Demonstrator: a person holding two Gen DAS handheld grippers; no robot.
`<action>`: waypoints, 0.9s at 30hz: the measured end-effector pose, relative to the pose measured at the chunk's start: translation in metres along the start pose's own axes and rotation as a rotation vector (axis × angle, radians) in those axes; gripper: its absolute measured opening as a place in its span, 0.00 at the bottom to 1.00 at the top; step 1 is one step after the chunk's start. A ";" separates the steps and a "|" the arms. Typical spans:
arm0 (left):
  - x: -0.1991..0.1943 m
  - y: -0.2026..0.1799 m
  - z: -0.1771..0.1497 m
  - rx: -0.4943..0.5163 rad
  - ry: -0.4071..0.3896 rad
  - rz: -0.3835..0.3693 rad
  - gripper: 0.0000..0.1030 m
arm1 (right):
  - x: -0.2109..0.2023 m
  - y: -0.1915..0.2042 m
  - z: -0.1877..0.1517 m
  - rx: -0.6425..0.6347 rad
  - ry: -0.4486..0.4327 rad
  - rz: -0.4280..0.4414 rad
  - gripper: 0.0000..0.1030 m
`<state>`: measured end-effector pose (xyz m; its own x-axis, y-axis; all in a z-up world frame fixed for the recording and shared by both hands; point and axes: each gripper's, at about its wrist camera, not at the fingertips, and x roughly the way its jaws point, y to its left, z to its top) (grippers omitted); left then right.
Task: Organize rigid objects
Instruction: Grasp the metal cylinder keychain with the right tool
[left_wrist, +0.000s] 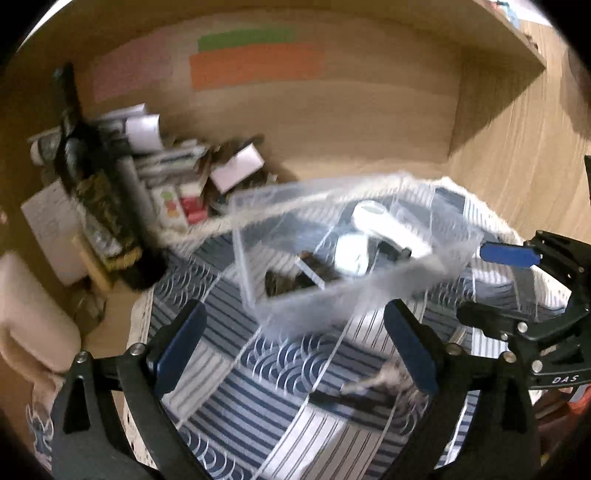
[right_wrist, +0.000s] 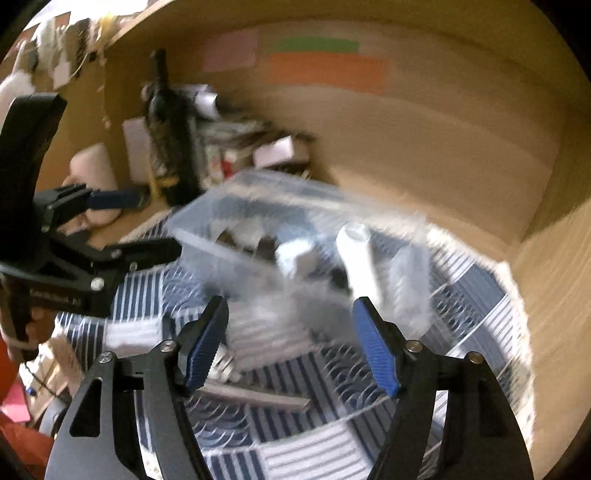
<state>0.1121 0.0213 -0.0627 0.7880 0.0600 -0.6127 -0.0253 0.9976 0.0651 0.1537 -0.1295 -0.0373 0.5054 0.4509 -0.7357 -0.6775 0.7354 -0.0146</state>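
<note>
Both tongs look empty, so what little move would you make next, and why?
Probably lower the right tongs onto the grey bar lying on the striped cloth just below them. Both tongs are open and hold nothing; the left tongs are open too. The clear box already holds several items, so the bar likely goes there next.

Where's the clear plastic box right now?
The clear plastic box sits on the striped cloth just ahead of both open grippers, centre in both wrist views, with the dark bottle to its left.
</note>
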 end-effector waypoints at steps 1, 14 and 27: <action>0.001 0.001 -0.005 -0.004 0.010 0.004 0.95 | 0.006 0.003 -0.006 0.010 0.025 0.011 0.65; 0.004 0.007 -0.054 -0.043 0.084 0.008 0.95 | 0.038 0.018 -0.044 0.129 0.137 -0.085 0.73; -0.010 0.005 -0.066 -0.014 0.055 -0.015 0.95 | 0.019 0.017 -0.051 0.237 0.149 0.065 0.73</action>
<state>0.0636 0.0281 -0.1081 0.7534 0.0467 -0.6560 -0.0226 0.9987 0.0451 0.1244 -0.1342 -0.0864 0.3686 0.4346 -0.8217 -0.5534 0.8128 0.1816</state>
